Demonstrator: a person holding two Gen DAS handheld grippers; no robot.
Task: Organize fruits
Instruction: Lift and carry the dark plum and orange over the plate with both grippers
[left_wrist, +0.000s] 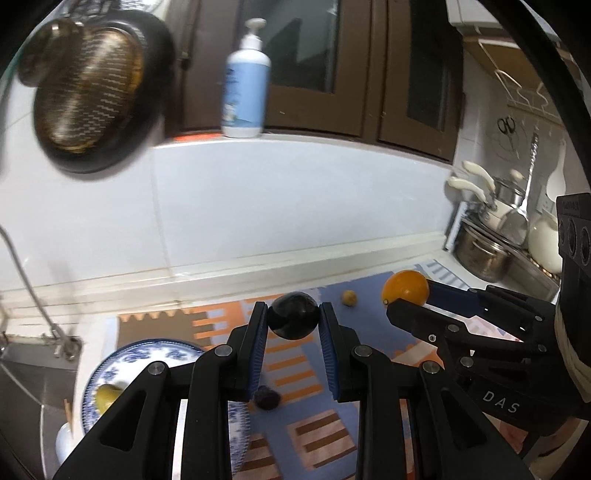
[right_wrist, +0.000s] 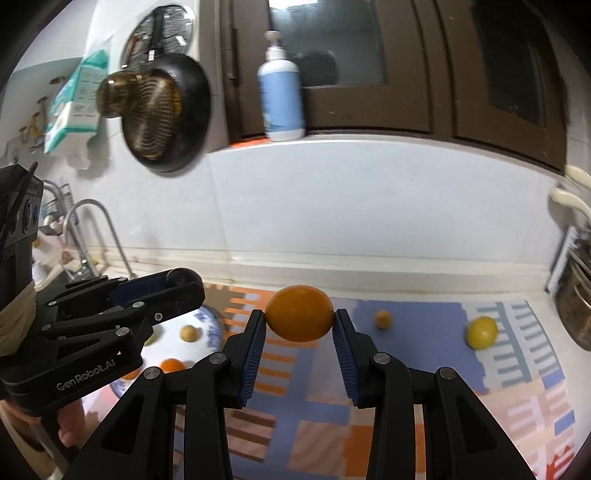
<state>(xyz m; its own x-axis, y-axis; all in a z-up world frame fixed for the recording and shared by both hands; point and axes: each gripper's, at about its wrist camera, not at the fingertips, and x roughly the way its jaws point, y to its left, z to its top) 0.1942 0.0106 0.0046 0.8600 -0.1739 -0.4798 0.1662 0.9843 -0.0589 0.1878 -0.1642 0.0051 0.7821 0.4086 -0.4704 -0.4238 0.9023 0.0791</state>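
Gripping a dark plum (left_wrist: 293, 315) at frame centre in the left gripper (left_wrist: 294, 320), pads pressed on both its sides, clear above the mat (left_wrist: 317, 398). Pinching an orange (right_wrist: 299, 313) the same way in the right gripper (right_wrist: 300, 325), at centre of the right view. Both held by the widest part, likely so the round fruit cannot roll out, and both raised, probably for carrying to the plate (right_wrist: 212, 334) at lower left, which already holds a small tan fruit (right_wrist: 189, 332) and an orange piece (right_wrist: 173, 365). Still loose on the mat: a small tan fruit (right_wrist: 383, 319) right of centre, a lemon (right_wrist: 481, 332) at far right, a dark berry (left_wrist: 267, 398) low in the left view. Readable on the gripper bodies: "GenRobot.AI" at lower left of the right view, "DAS" at lower right of the left view. Label on the pump bottle (right_wrist: 281, 96) at top centre too blurred to read.
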